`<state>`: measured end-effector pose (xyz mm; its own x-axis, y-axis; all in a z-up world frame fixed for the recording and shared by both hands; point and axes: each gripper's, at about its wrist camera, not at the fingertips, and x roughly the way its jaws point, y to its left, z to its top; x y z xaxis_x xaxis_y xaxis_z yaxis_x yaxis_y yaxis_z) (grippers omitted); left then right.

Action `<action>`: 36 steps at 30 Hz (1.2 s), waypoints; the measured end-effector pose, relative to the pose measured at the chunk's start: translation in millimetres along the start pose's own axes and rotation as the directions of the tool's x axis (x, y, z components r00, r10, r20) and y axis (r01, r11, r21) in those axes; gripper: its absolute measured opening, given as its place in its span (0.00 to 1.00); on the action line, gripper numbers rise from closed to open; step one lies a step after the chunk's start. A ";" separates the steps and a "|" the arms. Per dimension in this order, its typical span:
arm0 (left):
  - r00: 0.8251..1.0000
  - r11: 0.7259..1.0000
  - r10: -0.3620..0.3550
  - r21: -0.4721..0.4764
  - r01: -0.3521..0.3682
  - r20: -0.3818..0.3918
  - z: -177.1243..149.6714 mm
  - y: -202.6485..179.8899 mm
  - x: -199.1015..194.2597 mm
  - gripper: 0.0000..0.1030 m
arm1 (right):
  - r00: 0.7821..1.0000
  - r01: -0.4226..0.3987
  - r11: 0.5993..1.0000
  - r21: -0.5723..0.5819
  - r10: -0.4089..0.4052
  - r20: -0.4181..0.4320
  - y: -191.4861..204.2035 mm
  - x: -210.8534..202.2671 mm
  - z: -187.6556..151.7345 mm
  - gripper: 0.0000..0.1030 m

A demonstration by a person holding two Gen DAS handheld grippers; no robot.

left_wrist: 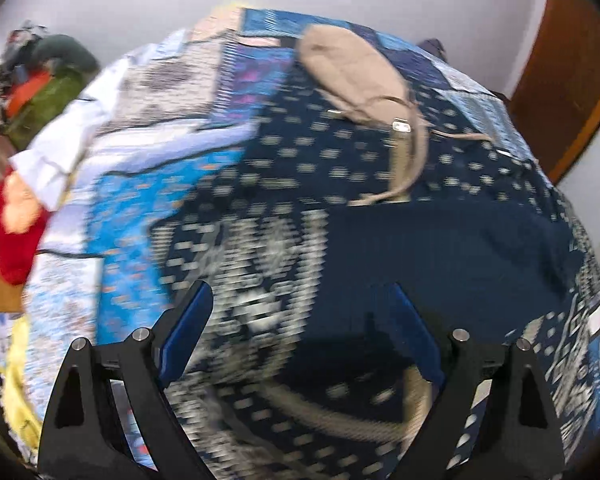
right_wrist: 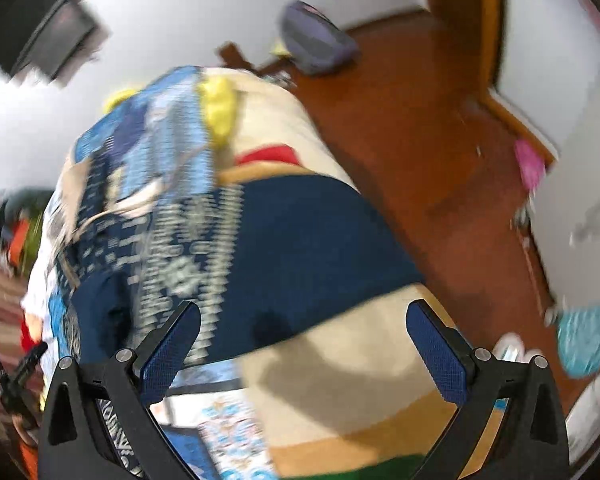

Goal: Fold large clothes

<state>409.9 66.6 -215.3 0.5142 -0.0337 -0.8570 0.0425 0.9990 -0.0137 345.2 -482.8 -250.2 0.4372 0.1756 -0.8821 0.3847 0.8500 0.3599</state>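
Left gripper (left_wrist: pixel 302 312) and right gripper (right_wrist: pixel 304 334) we hold wide open, empty; navy garment (left_wrist: pixel 440 256) lies directly beneath both.

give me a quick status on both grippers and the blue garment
Left hand-held gripper open, empty. Right hand-held gripper open, empty. Navy patterned garment spread on bed, unfolded. Beige bag lying on it.

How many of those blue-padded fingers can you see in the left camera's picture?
2. One finger stands at lower left, the other finger at lower right, wide apart over the dark blue patterned cloth, nothing between them.
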 end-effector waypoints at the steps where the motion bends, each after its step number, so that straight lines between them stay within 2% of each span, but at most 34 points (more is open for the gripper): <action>1: 1.000 1.000 -0.014 0.005 0.014 -0.009 1.2 -7.7 6.4 0.87 | 1.000 -0.006 1.000 0.029 0.007 -0.020 -7.8 7.8 1.3 0.99; 4: 0.998 0.999 -0.038 0.031 0.039 -0.043 5.9 -33.9 23.3 0.87 | 0.997 -0.038 0.994 0.100 0.044 -0.057 -26.0 30.6 6.4 0.98; 6: 0.997 0.998 -0.045 0.050 0.049 -0.069 5.5 -48.5 36.7 0.87 | 0.994 -0.069 0.988 0.137 0.080 -0.072 -31.8 43.5 10.2 0.93; 9: 0.993 0.996 -0.052 0.071 0.060 -0.103 3.7 -65.7 54.5 0.87 | 0.991 -0.106 0.972 0.209 0.119 -0.054 -39.8 58.4 15.3 0.90; 12: 0.997 0.996 -0.032 0.075 0.038 -0.076 2.0 -74.4 58.2 0.87 | 0.993 -0.105 0.963 0.249 0.116 -0.029 -40.2 67.2 21.6 0.84; 13: 0.997 0.996 -0.031 0.076 0.037 -0.070 2.0 -74.7 57.3 0.87 | 0.994 -0.095 0.962 0.254 0.105 -0.026 -39.7 69.5 24.1 0.77; 14: 0.997 0.996 -0.031 0.078 0.036 -0.070 2.1 -74.8 56.6 0.87 | 0.995 -0.087 0.963 0.256 0.097 -0.025 -39.7 70.6 26.6 0.65; 15: 0.997 0.996 -0.034 0.074 0.039 -0.070 1.9 -73.8 56.5 0.87 | 0.996 -0.083 0.963 0.255 0.091 -0.021 -39.3 71.2 29.1 0.60; 17: 0.997 0.997 -0.038 0.069 0.043 -0.073 1.5 -71.4 54.1 0.87 | 0.996 -0.079 0.964 0.254 0.084 -0.010 -38.1 70.0 34.0 0.36; 18: 0.997 0.997 -0.037 0.070 0.042 -0.073 0.8 -70.1 51.4 0.87 | 0.997 -0.080 0.963 0.258 0.083 0.002 -38.1 66.7 36.1 0.31; 19: 0.997 0.996 -0.033 0.074 0.038 -0.070 0.1 -68.4 48.8 0.87 | 0.996 -0.083 0.962 0.259 0.083 0.014 -38.3 62.7 38.1 0.19; 20: 0.998 0.996 -0.024 0.083 0.029 -0.061 -1.2 -66.9 43.3 0.87 | 0.995 -0.098 0.961 0.258 0.093 0.031 -36.7 57.1 40.6 0.13; 22: 0.999 0.995 -0.009 0.100 0.012 -0.034 -1.9 -64.0 33.1 0.87 | 0.987 -0.154 0.958 0.243 0.137 0.087 -29.0 38.7 45.6 0.10; 25: 1.000 0.992 0.018 0.122 -0.021 0.020 -4.3 -57.2 12.3 0.87 | 0.974 -0.173 0.972 0.159 0.145 0.173 -1.7 4.7 54.1 0.09; 30: 0.993 0.989 0.043 0.135 -0.058 0.112 -11.2 -44.4 -25.9 0.87 | 0.935 -0.232 0.972 -0.039 0.234 0.267 78.5 -59.8 63.7 0.09; 33: 0.987 0.989 0.042 0.130 -0.063 0.157 -16.3 -33.7 -46.5 0.87 | 0.905 -0.258 0.950 -0.176 0.301 0.300 137.6 -93.3 57.5 0.09; 36: 0.981 0.991 0.042 0.118 -0.065 0.188 -22.7 -22.9 -62.6 0.87 | 0.878 -0.322 0.900 -0.293 0.400 0.264 201.7 -109.6 41.1 0.09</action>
<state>357.3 46.5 -173.0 0.6671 0.0038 -0.7449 0.1095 0.9886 0.1032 408.3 -351.0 -68.4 0.7522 0.3631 -0.5499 -0.0328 0.8541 0.5191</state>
